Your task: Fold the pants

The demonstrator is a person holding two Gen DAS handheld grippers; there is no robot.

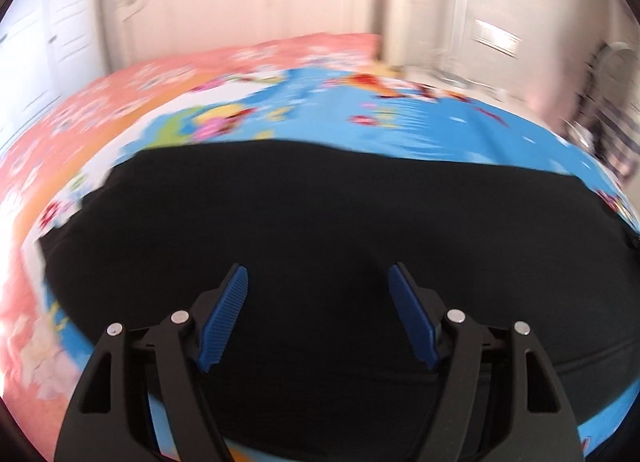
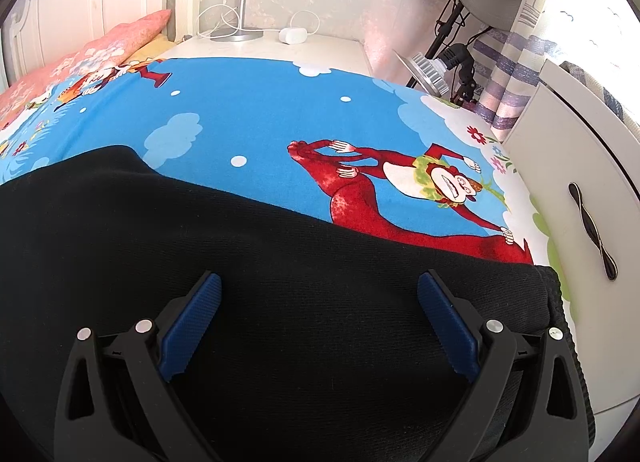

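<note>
Pants [image 2: 260,262] of black knit cloth lie flat on the bed, on top of a blue cartoon sheet [image 2: 248,114]. In the right wrist view the cloth is sharp: it has a fine ribbed weave, it looks matte, and only a few soft creases cross it. Its far edge runs as a slanted line across the sheet, and it covers the lower part of a red monkey figure [image 2: 384,190] printed there. At the right side a thicker ribbed band [image 2: 560,302] of the pants lies near the bed's edge, beside a white cabinet [image 2: 580,166].

The left wrist view is blurred, yet the pants [image 1: 320,214] show there as one wide dark shape with a rounded far edge, and a pink flowered cover [image 1: 120,94] lies beyond the blue sheet.

The right claw [image 2: 319,286] is released, its blue pads [image 2: 192,326] wide apart above the cloth (nothing is between them). The left claw [image 1: 318,278] is released too, its pads [image 1: 224,318] spread over the black cloth.
</note>
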